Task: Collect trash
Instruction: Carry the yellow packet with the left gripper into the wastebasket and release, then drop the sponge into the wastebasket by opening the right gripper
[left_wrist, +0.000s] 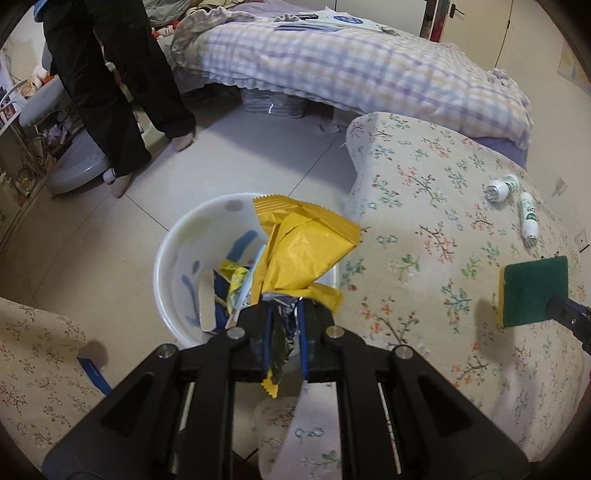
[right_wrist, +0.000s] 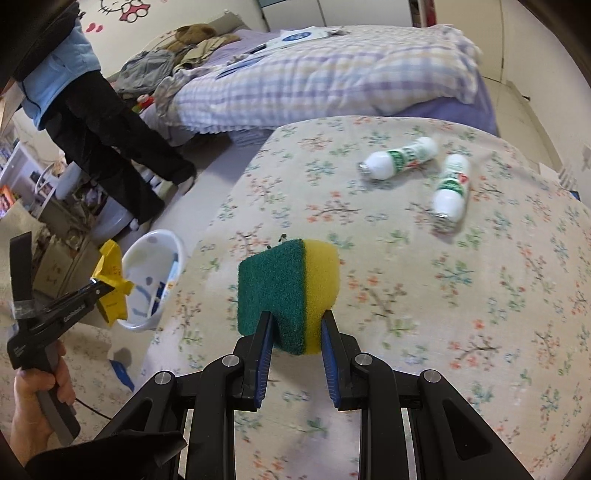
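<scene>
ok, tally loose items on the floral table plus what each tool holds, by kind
White bottles on the table: 2
Sponge in right tool: 1
Yellow wrapper in left tool: 1
Total: 4

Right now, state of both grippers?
Left gripper: closed on the yellow wrapper, over the white bin.
Right gripper: closed on the green and yellow sponge, above the floral cloth.
</scene>
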